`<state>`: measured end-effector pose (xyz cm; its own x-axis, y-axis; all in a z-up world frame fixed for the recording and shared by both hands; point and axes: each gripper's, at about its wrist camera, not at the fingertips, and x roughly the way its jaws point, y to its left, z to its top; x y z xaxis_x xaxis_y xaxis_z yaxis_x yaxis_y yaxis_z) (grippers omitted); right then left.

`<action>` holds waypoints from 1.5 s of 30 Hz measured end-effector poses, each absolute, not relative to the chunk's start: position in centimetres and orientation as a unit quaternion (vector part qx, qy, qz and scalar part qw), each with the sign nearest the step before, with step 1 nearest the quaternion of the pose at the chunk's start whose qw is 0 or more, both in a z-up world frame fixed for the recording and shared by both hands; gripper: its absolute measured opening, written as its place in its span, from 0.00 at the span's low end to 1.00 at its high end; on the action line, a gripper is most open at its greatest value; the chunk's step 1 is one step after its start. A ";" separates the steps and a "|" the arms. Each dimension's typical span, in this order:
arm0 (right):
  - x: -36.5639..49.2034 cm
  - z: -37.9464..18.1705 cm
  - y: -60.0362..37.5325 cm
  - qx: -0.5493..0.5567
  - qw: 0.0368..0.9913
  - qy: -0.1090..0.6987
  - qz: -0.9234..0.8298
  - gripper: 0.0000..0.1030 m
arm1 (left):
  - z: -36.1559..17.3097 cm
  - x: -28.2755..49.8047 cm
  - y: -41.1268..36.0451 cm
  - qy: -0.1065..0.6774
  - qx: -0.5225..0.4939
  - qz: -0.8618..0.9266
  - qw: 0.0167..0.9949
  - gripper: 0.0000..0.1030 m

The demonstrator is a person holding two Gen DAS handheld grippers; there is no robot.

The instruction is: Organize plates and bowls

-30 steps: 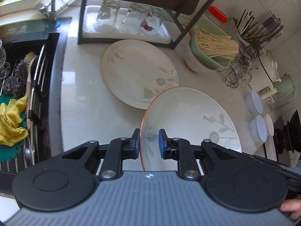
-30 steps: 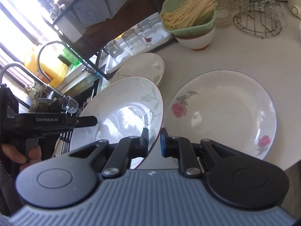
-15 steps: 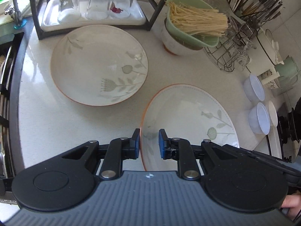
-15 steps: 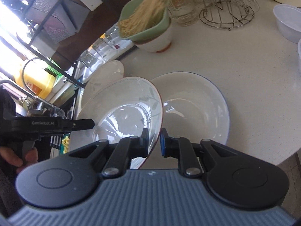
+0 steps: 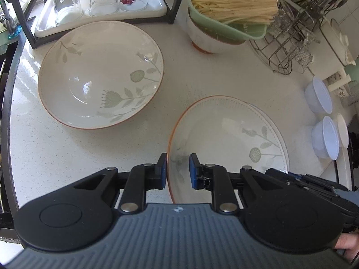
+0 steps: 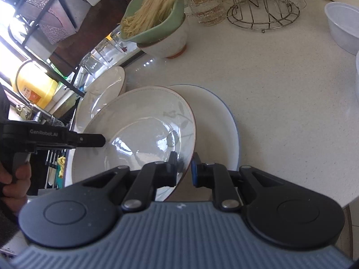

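Observation:
A leaf-patterned plate with an orange rim [image 5: 228,139] hangs tilted between both grippers. My left gripper [image 5: 178,170] is shut on its left rim. My right gripper [image 6: 184,168] is shut on the opposite rim of that plate [image 6: 143,130]. Right beneath it lies a white plate with a blue rim [image 6: 219,121], mostly covered, with only an edge showing [image 5: 277,123] in the left wrist view. A second leaf-patterned plate [image 5: 101,74] rests flat on the counter to the left, in front of the glass tray.
A green colander of noodles [image 5: 226,15] sits in a bowl at the back. Behind it stands a wire rack with glasses [image 5: 289,44]. White plastic bowls [image 5: 318,96] stand at the right. A tray of upturned glasses [image 5: 98,4] is at the back left, and the sink edge [image 5: 6,103] at far left.
Both grippers have carried the held plate rightward and down, from beside the sink to over the blue-rimmed plate. The grips have not changed.

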<state>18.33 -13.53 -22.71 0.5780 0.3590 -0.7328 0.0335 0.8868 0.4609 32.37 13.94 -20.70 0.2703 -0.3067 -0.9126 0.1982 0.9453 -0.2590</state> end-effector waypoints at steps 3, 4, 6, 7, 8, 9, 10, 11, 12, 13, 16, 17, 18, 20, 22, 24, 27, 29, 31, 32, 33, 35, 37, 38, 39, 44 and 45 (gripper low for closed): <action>18.5 -23.0 -13.9 0.213 0.861 0.452 0.093 0.16 | -21.1 32.5 13.2 0.587 -0.036 -0.153 0.794 0.22; 18.5 -23.1 -13.9 0.211 0.862 0.451 0.093 0.16 | -21.2 32.4 13.0 0.587 -0.033 -0.152 0.794 0.22; 18.6 -23.2 -14.1 0.207 0.863 0.451 0.094 0.16 | -21.4 32.5 12.8 0.588 -0.031 -0.150 0.794 0.22; 18.7 -23.3 -14.2 0.207 0.862 0.452 0.095 0.16 | -21.5 32.5 12.7 0.588 -0.029 -0.148 0.795 0.22; 18.7 -23.4 -14.2 0.207 0.861 0.454 0.096 0.16 | -21.6 32.5 12.6 0.589 -0.027 -0.146 0.794 0.22; 18.8 -23.4 -14.2 0.205 0.861 0.455 0.097 0.16 | -21.7 32.5 12.5 0.590 -0.025 -0.145 0.794 0.22; 18.8 -23.5 -14.2 0.202 0.861 0.456 0.098 0.16 | -21.8 32.5 12.4 0.592 -0.025 -0.142 0.793 0.22; 18.8 -23.5 -14.2 0.200 0.861 0.457 0.098 0.16 | -21.9 32.5 12.3 0.593 -0.024 -0.140 0.792 0.22; 18.8 -23.5 -14.1 0.198 0.862 0.457 0.099 0.16 | -21.9 32.4 12.2 0.593 -0.021 -0.139 0.793 0.22; 18.8 -23.5 -14.1 0.196 0.862 0.457 0.099 0.16 | -22.0 32.2 12.0 0.593 -0.015 -0.138 0.793 0.22; 18.8 -23.6 -14.1 0.188 0.863 0.459 0.100 0.16 | -22.2 32.0 11.8 0.594 -0.011 -0.135 0.793 0.22; 18.8 -23.6 -14.1 0.186 0.863 0.459 0.099 0.16 | -22.3 32.0 11.8 0.595 -0.012 -0.133 0.792 0.22; 18.9 -23.7 -14.1 0.187 0.863 0.459 0.099 0.16 | -22.3 31.9 11.8 0.596 -0.010 -0.132 0.792 0.22; 18.8 -23.6 -14.1 0.182 0.864 0.459 0.097 0.16 | -22.4 31.8 11.5 0.596 -0.001 -0.128 0.793 0.22; 18.7 -23.4 -13.9 0.169 0.869 0.455 0.094 0.16 | -22.3 31.6 11.2 0.594 0.008 -0.124 0.795 0.22; 18.7 -23.3 -13.9 0.159 0.873 0.453 0.089 0.16 | -22.3 31.5 11.0 0.594 0.010 -0.119 0.796 0.22; 18.6 -23.4 -14.0 0.163 0.873 0.451 0.089 0.15 | -22.1 31.4 10.6 0.592 0.014 -0.109 0.798 0.22; 18.5 -23.3 -13.9 0.159 0.874 0.450 0.087 0.15 | -22.0 31.3 10.7 0.591 0.010 -0.103 0.800 0.22; 18.4 -23.2 -13.8 0.157 0.876 0.449 0.085 0.15 | -21.7 31.1 10.9 0.588 0.002 -0.098 0.803 0.22; 18.3 -23.2 -13.7 0.158 0.876 0.449 0.084 0.15 | -21.6 31.0 11.0 0.586 -0.005 -0.095 0.804 0.22; 18.2 -23.1 -13.8 0.158 0.877 0.446 0.081 0.15 | -21.4 30.8 11.2 0.585 -0.011 -0.093 0.806 0.22; 18.0 -22.8 -13.8 0.153 0.882 0.439 0.075 0.15 | -21.1 30.4 11.3 0.583 -0.018 -0.090 0.807 0.22; 17.9 -22.3 -13.8 0.148 0.888 0.429 0.069 0.15 | -20.9 30.1 11.4 0.581 -0.023 -0.088 0.809 0.22; 17.8 -22.2 -13.9 0.146 0.890 0.426 0.067 0.15 | -20.8 29.9 11.5 0.580 -0.026 -0.087 0.810 0.22; 17.8 -22.0 -13.9 0.145 0.893 0.422 0.065 0.15 | -20.6 29.8 11.5 0.579 -0.028 -0.086 0.811 0.22; 17.5 -21.4 -14.0 0.135 0.900 0.409 0.060 0.15 | -19.8 29.0 11.5 0.572 -0.041 -0.088 0.815 0.22; 17.3 -21.3 -14.1 0.135 0.901 0.407 0.061 0.15 | -19.7 28.8 11.5 0.570 -0.042 -0.088 0.816 0.22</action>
<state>17.30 -14.15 -21.32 0.6608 0.2196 -0.7177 0.0003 0.9562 0.2929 28.81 11.46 -19.66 0.3352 -0.1914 -0.9225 0.0950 0.9810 -0.1691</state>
